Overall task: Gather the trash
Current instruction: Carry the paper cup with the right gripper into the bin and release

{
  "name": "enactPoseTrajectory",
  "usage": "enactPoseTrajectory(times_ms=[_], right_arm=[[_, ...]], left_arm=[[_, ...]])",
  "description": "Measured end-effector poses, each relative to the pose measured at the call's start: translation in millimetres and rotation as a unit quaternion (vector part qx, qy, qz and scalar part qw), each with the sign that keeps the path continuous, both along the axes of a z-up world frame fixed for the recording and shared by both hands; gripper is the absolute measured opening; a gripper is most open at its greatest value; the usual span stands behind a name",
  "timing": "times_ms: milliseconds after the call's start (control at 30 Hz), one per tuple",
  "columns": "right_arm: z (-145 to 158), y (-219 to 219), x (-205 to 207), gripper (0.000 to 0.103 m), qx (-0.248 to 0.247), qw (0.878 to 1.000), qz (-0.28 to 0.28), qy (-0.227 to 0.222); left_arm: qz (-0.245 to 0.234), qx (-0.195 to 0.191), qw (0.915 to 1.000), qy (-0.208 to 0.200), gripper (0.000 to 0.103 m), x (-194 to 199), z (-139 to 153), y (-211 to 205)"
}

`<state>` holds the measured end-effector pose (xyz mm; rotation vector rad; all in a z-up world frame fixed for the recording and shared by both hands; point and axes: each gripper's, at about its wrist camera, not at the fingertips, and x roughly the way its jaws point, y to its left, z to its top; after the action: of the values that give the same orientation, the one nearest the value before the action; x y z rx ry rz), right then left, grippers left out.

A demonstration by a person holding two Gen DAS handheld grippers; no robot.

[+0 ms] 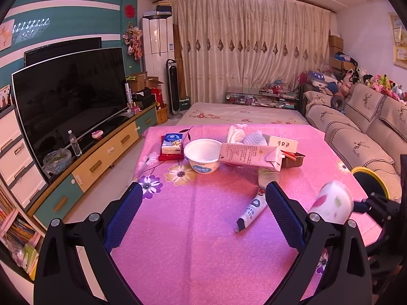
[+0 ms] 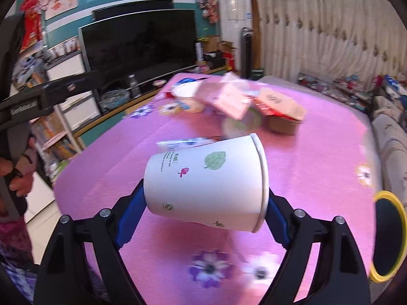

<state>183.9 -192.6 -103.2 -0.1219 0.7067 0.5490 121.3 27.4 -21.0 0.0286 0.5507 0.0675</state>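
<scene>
My right gripper [image 2: 206,192] is shut on a white paper cup [image 2: 203,185] with leaf prints, held on its side above the pink flowered tablecloth [image 2: 318,157]. In the left wrist view that cup [image 1: 333,203] hangs at the right, near a yellow-rimmed black bin [image 1: 366,169]. My left gripper [image 1: 203,186] is open over the cloth with nothing between its fingers. A white tube [image 1: 251,211] lies beside its right finger. Farther back sit a white bowl [image 1: 203,156], a pink carton [image 1: 250,156] and a second cup [image 1: 268,175] on its side.
The bin's yellow rim [image 2: 388,193] shows at the table's right edge, by the sofa [image 1: 356,132]. A tissue pack [image 1: 172,145], crumpled tissues [image 1: 239,133] and a brown tray [image 1: 292,158] lie at the back. A TV cabinet [image 1: 101,162] runs along the left. A person's hand [image 2: 20,175] grips the left tool.
</scene>
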Motion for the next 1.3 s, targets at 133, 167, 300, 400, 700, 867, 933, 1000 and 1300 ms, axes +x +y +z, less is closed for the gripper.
enactPoseTrajectory(times_ms=[133, 167, 300, 400, 700, 867, 933, 1000, 1300], right_arm=[[2.5, -52.1, 15.2, 0.079, 0.007, 0.997, -0.072, -0.004], [2.8, -64.2, 18.9, 0.079, 0.007, 0.996, -0.088, -0.007], [0.7, -126.3, 31.6, 0.079, 0.000, 0.985, -0.174, -0.017], [-4.3, -179.6, 41.8, 0.079, -0.011, 0.968, -0.249, -0.022], [-70.6, -298.0, 74.1, 0.079, -0.044, 0.923, -0.381, 0.031], [-101.6, -317.0, 87.5, 0.080, -0.046, 0.915, -0.396, 0.055], [-110.4, -322.6, 87.7, 0.080, -0.044, 0.913, -0.402, 0.061], [-116.5, -325.5, 88.3, 0.080, -0.044, 0.911, -0.404, 0.067], [-115.2, -323.0, 84.6, 0.084, -0.039, 0.911, -0.406, 0.066]], left_arm=[[-0.016, 0.001, 0.9998, 0.007, 0.096, 4.1, -4.1, -11.9], [-0.020, 0.001, 0.9997, 0.010, 0.096, 5.5, -5.8, -14.9], [-0.036, -0.005, 0.9990, 0.025, 0.096, 14.1, -14.3, -24.9], [-0.047, -0.009, 0.9982, 0.037, 0.096, 21.2, -22.5, -33.1], [-0.073, -0.016, 0.9954, 0.060, 0.096, 42.1, -40.6, -56.0], [-0.084, -0.007, 0.9939, 0.072, 0.096, 52.5, -50.2, -69.5], [-0.086, -0.006, 0.9933, 0.077, 0.096, 56.9, -53.5, -72.8], [-0.089, -0.006, 0.9927, 0.081, 0.096, 60.7, -58.0, -76.4], [-0.100, 0.002, 0.9898, 0.102, 0.096, 73.3, -76.4, -87.4]])
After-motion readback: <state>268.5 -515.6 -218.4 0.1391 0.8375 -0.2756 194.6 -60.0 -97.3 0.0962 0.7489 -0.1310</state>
